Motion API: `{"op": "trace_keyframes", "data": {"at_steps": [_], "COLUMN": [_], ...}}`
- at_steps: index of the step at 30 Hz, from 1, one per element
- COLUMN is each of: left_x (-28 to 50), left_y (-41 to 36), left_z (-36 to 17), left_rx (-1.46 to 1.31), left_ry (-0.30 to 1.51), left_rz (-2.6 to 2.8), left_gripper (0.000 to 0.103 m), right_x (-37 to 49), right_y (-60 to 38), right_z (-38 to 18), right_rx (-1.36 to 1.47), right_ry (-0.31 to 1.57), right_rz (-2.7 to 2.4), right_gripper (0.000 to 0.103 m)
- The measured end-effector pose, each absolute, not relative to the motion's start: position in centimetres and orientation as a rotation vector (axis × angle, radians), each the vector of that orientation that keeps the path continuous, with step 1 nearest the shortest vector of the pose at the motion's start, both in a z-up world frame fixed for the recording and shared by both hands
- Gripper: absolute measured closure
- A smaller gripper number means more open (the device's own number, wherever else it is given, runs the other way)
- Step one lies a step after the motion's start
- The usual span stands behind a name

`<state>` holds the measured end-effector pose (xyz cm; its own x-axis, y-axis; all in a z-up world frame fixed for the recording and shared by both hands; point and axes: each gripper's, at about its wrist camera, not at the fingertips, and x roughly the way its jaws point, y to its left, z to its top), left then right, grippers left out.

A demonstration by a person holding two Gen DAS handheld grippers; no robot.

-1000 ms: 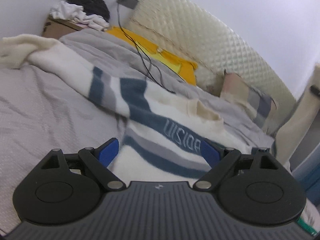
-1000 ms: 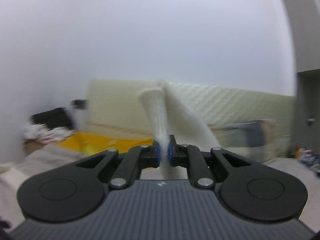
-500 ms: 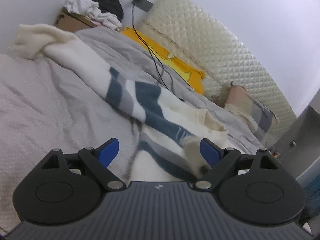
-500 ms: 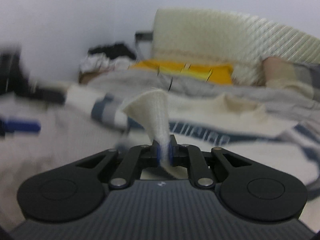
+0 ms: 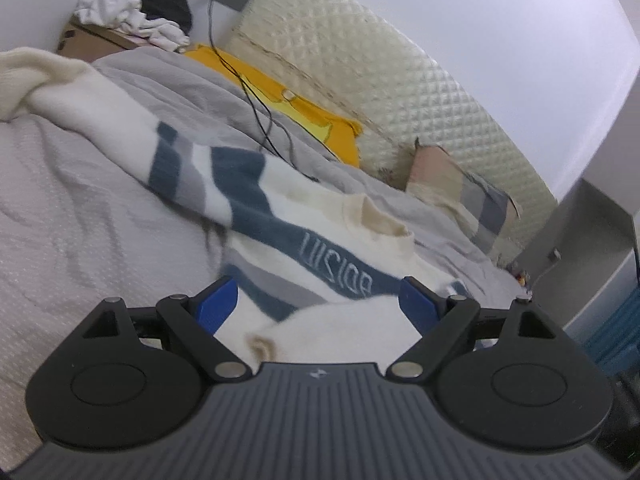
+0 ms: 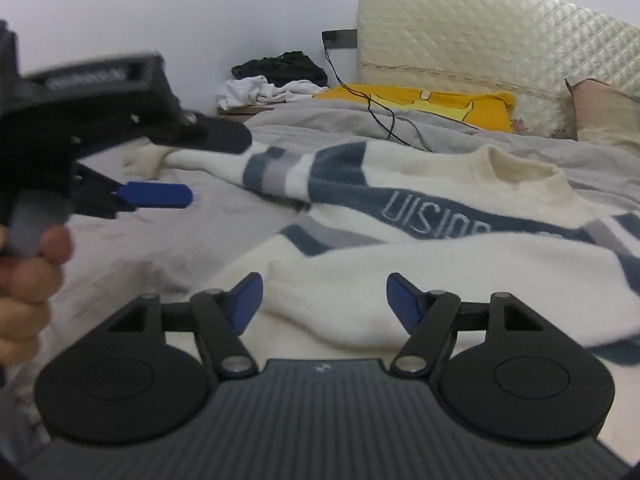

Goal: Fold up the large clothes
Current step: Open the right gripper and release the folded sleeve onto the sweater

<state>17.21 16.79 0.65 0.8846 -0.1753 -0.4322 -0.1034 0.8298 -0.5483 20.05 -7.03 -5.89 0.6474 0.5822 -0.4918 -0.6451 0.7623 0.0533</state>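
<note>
A cream sweater [image 6: 420, 208] with blue and grey stripes and pale lettering lies spread on the grey bed; it also shows in the left wrist view [image 5: 304, 240]. One sleeve [image 6: 400, 280] is folded across the body, the other sleeve [image 5: 68, 84] stretches out to the far left. My right gripper [image 6: 324, 300] is open and empty just above the folded sleeve. My left gripper [image 5: 316, 306] is open and empty over the sweater's lower body; it also shows in the right wrist view [image 6: 156, 195], held by a hand at the left.
The grey bed sheet [image 5: 68, 224] lies under the sweater. A quilted cream headboard [image 6: 500, 36], a yellow pillow [image 6: 440, 102], a black cable [image 5: 256, 100] and a patterned pillow [image 5: 460, 188] are at the bed's head. A box with piled clothes [image 5: 132, 20] stands beyond the bed.
My right gripper came down from high up with the sleeve, laid it across the sweater's body and opened. My left gripper stayed open over the sweater.
</note>
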Motion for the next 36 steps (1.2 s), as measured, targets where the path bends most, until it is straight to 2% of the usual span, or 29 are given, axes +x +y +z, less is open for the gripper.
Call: {"op": "trace_keyframes", "data": {"at_steps": [4,10,15,18,26,36], "left_x": [17.7,19.0,20.7,21.5,23.2,22.0], "left_y": [14.9,11.6,10.0,9.4,8.4,7.7], "left_z": [0.3,-1.3,-3.1,-4.1,-6.6,-5.2], "left_rx": [-0.534,-0.414,-0.356,-0.322,-0.226,-0.202], "left_ry": [0.53,0.6,0.66,0.689,0.794,0.741], "left_rz": [-0.054,-0.067,-0.047,-0.029,0.012,0.013], "left_gripper": [0.015,0.032,0.048,0.054,0.057,0.056], "right_x": [20.0,22.3,24.5,25.7,27.6,26.2], "right_y": [-10.6,-14.3,-15.2,-15.4,-15.4,-16.9], "right_z": [-5.8,-6.9,-7.8,-8.7,-11.5,-9.6], "right_rx": [-0.075,0.022,0.094,0.112,0.129,0.211], "right_ry": [0.507,0.507,0.522,0.54,0.604,0.582], "right_rz": [0.631,0.503,0.437,0.421,0.394,0.373], "right_gripper": [0.033,0.033,0.052,0.056,0.059,0.057]}}
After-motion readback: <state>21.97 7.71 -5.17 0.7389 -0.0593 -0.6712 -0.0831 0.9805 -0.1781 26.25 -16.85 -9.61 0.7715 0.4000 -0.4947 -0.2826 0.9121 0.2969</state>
